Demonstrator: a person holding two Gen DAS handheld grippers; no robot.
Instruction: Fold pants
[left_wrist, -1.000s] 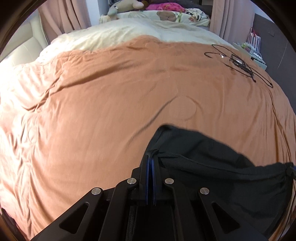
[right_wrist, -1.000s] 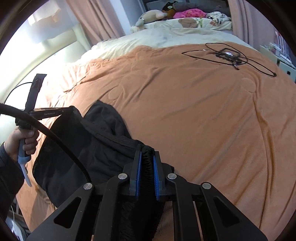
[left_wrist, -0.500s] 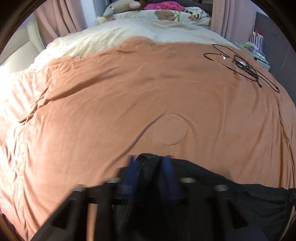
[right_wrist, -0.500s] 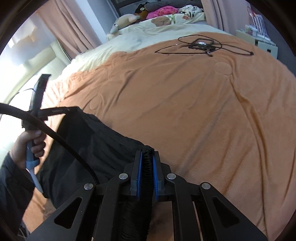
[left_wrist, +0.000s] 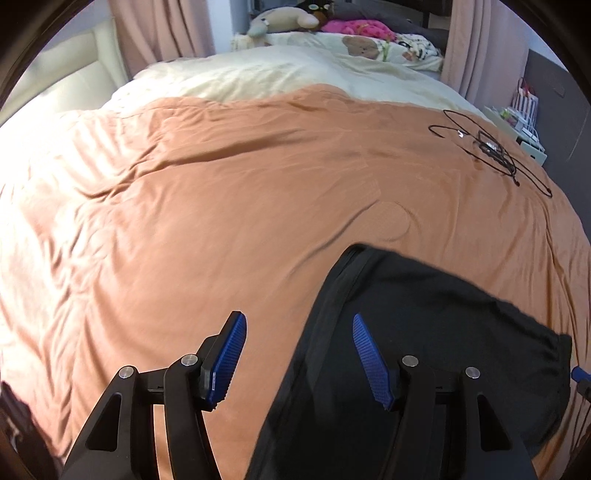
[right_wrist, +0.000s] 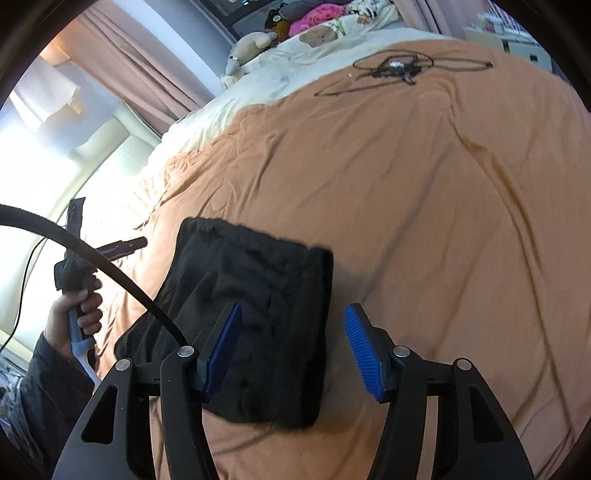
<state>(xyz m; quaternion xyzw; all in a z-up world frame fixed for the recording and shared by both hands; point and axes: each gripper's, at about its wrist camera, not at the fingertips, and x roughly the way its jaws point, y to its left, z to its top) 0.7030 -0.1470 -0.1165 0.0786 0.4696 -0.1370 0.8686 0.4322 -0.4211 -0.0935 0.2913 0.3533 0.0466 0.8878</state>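
Orange blanket (left_wrist: 229, 206) spread wide, wrinkled at left; cream duvet (left_wrist: 258, 77) beyond it, far side. Black cable tangle (left_wrist: 491, 151) on blanket, far right. Plush toys (left_wrist: 284, 20) at far end by pink curtains (left_wrist: 162, 29)

The soft folded fabric pants (right_wrist: 258, 325) are plain black, with no print visible. They lie on a plush quilted bed cover (left_wrist: 240, 206) of even orange-tan. Beyond it a smooth cream-yellow duvet (left_wrist: 258, 77) shows, and a pale pillowcase (left_wrist: 388, 44) printed with brown bears. A bright pink fuzzy bundle (left_wrist: 354, 26) sits beside a beige stuffed animal (left_wrist: 280, 22). Dusty pink pleated curtains (left_wrist: 162, 29) hang behind. A thin tangled cable (left_wrist: 491, 151) is black. The left gripper (left_wrist: 297, 354) and right gripper (right_wrist: 291, 350) are matte black with ribbed blue pads (right_wrist: 360, 354). The person's sleeve (right_wrist: 48, 380) looks dark grey, though glare makes that uncertain.
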